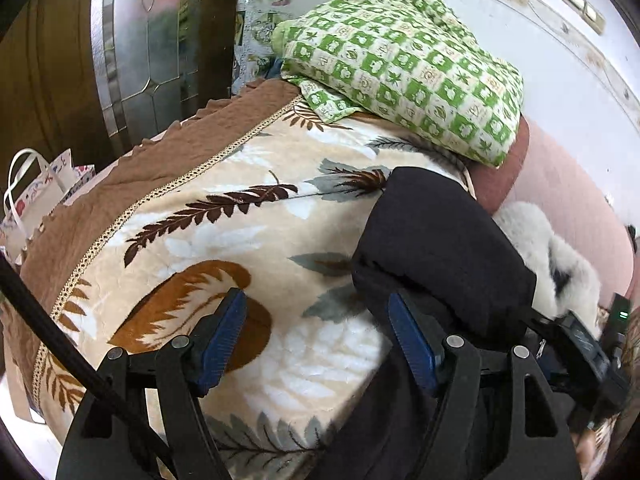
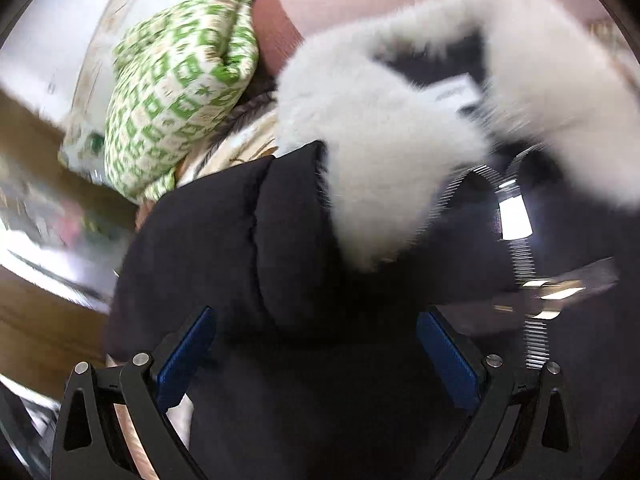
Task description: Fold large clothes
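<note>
Your left gripper [image 1: 316,340] hangs low over the bed, jaws spread wide, nothing between the blue pads [image 1: 224,340]. It points along the leaf-print blanket [image 1: 224,220] toward the green checked pillow [image 1: 404,60] at the head end. Its right finger sits at the edge of the black jacket [image 1: 444,252], though you cannot tell from this view whether it touches the cloth.

Your right gripper [image 2: 316,356] is also released — jaws wide, angled down onto the jacket [image 2: 224,240], which fills the space between and ahead of the fingers without being pinched. This view is blurred.

The jacket lies bunched on the blanket, its white fur trim [image 2: 380,136] toward the pink headboard [image 1: 568,184]. A zipper [image 2: 528,280] runs down the right side. Paper bag [image 1: 36,196] stands off the bed's left edge.
</note>
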